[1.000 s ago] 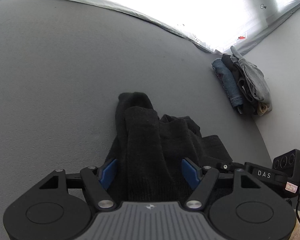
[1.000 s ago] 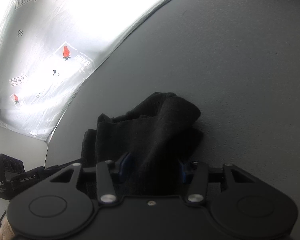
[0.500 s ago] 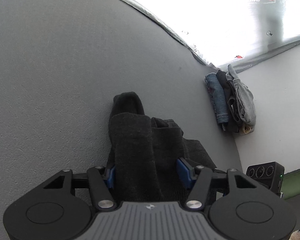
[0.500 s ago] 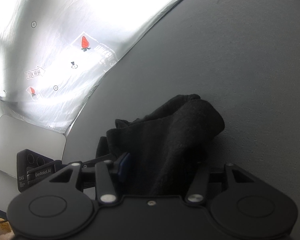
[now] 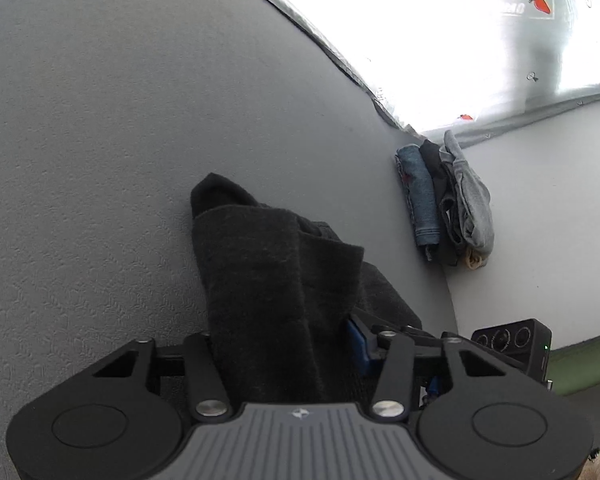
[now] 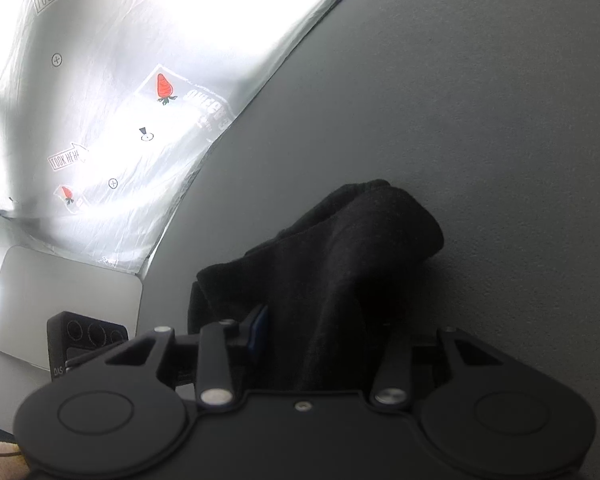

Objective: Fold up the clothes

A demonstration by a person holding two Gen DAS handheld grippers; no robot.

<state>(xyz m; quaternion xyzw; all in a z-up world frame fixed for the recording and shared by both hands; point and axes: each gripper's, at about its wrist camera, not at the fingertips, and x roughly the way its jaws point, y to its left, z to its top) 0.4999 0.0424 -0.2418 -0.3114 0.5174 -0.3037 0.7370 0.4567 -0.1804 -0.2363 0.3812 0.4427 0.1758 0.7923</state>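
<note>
Nearest to me, the left gripper [image 5: 286, 344] has its jaws closing with a black knitted garment [image 5: 276, 264] between them; its left fingertip is buried under the cloth and only the blue pad [image 5: 358, 342] of the right finger shows, lying against the fabric, so I read it as clamped on the garment. My right gripper [image 6: 324, 340] is closing too, with the same black garment [image 6: 352, 256] bunched between its fingers; one blue pad [image 6: 260, 330] peeks out on the left and the other is lost in dark folds, so the exact contact is hard to make out, though the cloth fills the gap. The garment lies heaped in thick folds on a grey textured mat [image 5: 100, 140], and its lower end is cut off behind both gripper bodies. In the left view, just right of the garment, the other gripper's black camera block [image 5: 512, 344] pokes in at the mat's edge. Farther off, a stack of folded clothes [image 5: 448, 200], blue denim, black and grey, sits at the mat's right border, well apart from the garment. To the left of the garment the mat is bare and wide. Beyond its far edge lies a bright crinkled sheet [image 6: 112, 120] printed with small red fruit and arrows, glare washing out much of it.
</note>
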